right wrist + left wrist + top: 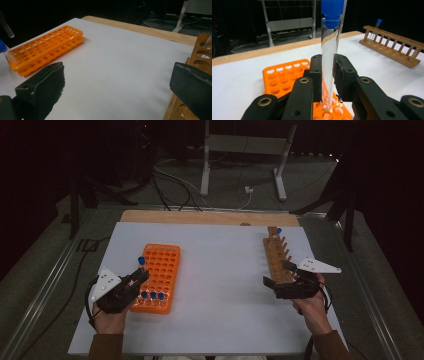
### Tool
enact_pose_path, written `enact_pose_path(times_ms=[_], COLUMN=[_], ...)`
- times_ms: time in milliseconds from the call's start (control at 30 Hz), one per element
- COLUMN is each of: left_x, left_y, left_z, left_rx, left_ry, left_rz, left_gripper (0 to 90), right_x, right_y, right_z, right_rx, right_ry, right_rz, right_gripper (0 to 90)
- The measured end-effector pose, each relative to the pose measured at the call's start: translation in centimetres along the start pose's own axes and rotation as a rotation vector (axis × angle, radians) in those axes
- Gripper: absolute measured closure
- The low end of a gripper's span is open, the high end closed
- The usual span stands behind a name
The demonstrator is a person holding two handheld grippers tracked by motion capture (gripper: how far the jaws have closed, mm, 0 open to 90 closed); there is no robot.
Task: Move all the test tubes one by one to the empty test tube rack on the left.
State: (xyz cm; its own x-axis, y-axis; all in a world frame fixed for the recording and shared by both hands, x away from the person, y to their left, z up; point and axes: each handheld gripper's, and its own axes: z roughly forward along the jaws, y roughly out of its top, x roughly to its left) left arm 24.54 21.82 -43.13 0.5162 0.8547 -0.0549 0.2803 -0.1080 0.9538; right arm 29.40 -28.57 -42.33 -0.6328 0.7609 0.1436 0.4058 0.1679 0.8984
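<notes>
An orange tube rack [162, 265] lies on the left of the white table, with three blue-capped tubes [152, 295] in its near row. My left gripper [141, 275] is shut on a clear glass test tube [329, 62] with a blue cap [332, 10], held upright just above the rack's [284, 77] near left corner. A wooden tube rack [276, 255] stands at the right with one blue-capped tube [278, 231] at its far end. My right gripper [278, 273] is open beside the wooden rack's [202, 55] near end, with nothing between its jaws.
The white table top [220, 270] has a bare wooden strip [210, 217] along its far edge. Beyond it, on the floor, are cables [175, 185] and a white frame's legs [205, 165]. In the right gripper view the orange rack [47, 47] lies far left.
</notes>
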Motion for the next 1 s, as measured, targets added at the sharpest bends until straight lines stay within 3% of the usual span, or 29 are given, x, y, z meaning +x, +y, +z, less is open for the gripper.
enact_pose_path(times_ms=[533,1000], left_x=[1.5,1.9], left_y=[-2.1,-3.7], left_z=[-1.0,-1.4], left_rx=[0.032,0.074], left_ry=[0.027,0.003], left_rz=[-0.034,-0.053], left_gripper=[78.2,78.2], right_x=[0.1,0.0], right_y=[-0.2,-0.3], right_z=[0.1,0.2], right_rx=[0.005,0.009], right_ry=[0.004,0.007], right_rz=[0.0,0.01], right_gripper=[0.0,0.0])
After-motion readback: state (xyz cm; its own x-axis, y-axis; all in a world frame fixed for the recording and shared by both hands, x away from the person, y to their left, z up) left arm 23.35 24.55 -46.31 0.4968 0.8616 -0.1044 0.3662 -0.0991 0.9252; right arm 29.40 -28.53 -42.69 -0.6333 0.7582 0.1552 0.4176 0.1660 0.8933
